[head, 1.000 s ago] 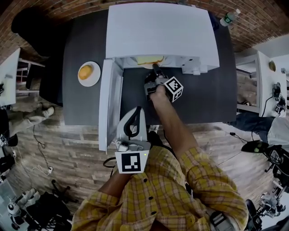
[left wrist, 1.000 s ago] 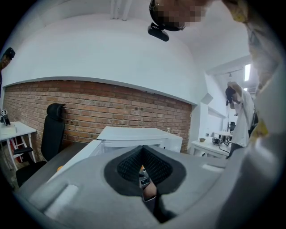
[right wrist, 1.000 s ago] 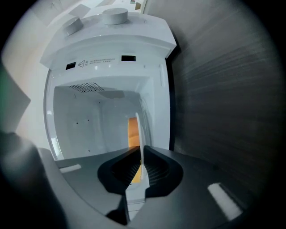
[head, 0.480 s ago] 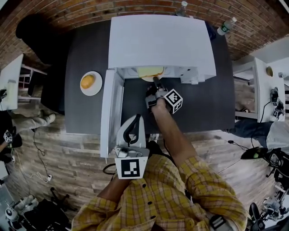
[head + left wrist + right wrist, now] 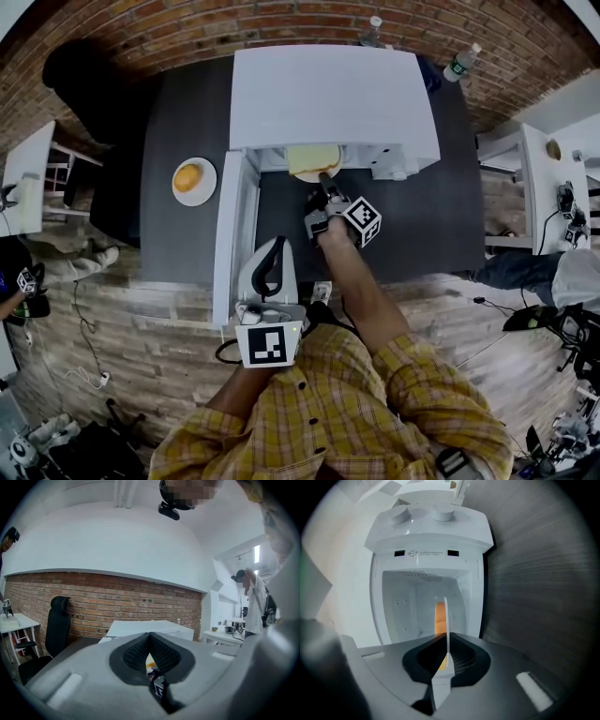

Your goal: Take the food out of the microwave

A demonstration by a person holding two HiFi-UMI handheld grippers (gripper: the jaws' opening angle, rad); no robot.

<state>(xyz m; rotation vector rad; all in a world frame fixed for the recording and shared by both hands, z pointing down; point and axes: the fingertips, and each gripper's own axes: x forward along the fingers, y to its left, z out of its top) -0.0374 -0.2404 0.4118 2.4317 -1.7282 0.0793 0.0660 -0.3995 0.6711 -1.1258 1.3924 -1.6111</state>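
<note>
A white microwave (image 5: 333,98) stands on the dark table (image 5: 178,112) with its door (image 5: 232,234) swung open to the left. At its mouth a white plate with pale yellow food (image 5: 312,159) sticks partly out. My right gripper (image 5: 325,183) is shut on the plate's near rim. In the right gripper view the plate (image 5: 446,616) runs edge-on between the right gripper's (image 5: 448,641) jaws, the food (image 5: 440,618) on it and the microwave's cavity (image 5: 422,602) behind it. My left gripper (image 5: 279,242) hangs by the door's front edge, shut and holding nothing; its jaws meet at the left gripper's (image 5: 150,637) tip.
Left of the microwave, a second plate with an orange bun (image 5: 194,180) sits on the table. Two water bottles (image 5: 459,64) stand at the back right. A black chair (image 5: 84,75) is at the far left, white side tables (image 5: 525,178) at both sides.
The plate with food has come further out of the microwave's mouth as my right gripper drew back toward me. The left gripper has stayed put.
</note>
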